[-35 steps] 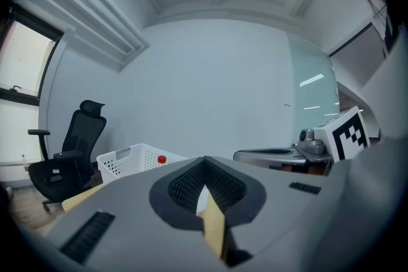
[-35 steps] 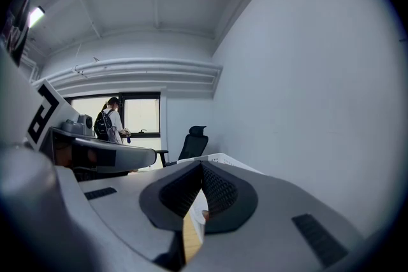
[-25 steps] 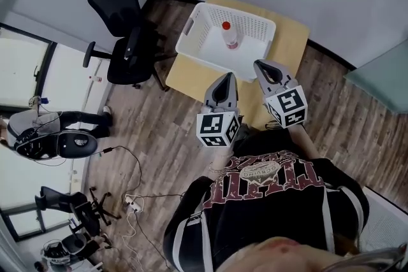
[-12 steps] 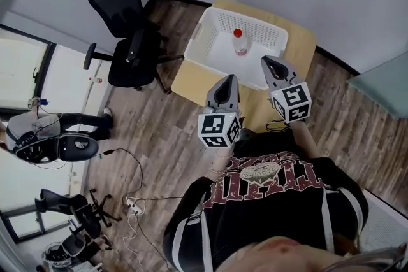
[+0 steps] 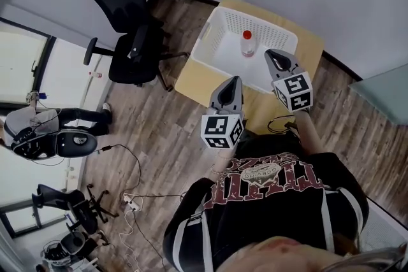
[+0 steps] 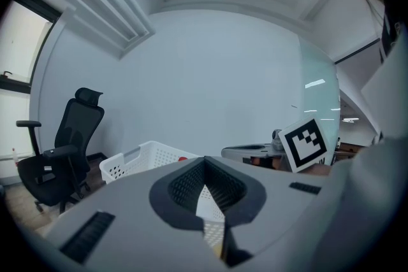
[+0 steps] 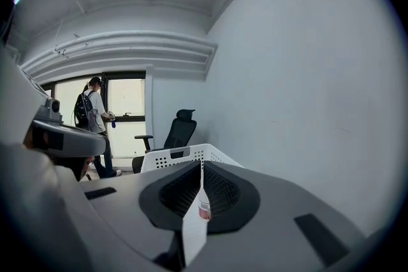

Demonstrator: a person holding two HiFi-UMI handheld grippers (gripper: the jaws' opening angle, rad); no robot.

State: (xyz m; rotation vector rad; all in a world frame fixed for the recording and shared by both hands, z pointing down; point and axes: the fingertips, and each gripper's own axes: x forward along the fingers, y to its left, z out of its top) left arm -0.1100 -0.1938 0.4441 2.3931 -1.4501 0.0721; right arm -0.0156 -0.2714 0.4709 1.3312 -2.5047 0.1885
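Right gripper (image 5: 271,55) pressed together, empty, tip by the near rim of the white perforated basket (image 5: 205,41) — red-capped bottle (image 5: 247,43) upright inside. Left gripper (image 5: 233,81) likewise closed, above the wooden surface (image 5: 194,76). Probably best held level, clear of the rim.

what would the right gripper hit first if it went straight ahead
Probably the white basket, at its near wall; if it clears that, the red-capped bottle standing inside. Depth is unclear.
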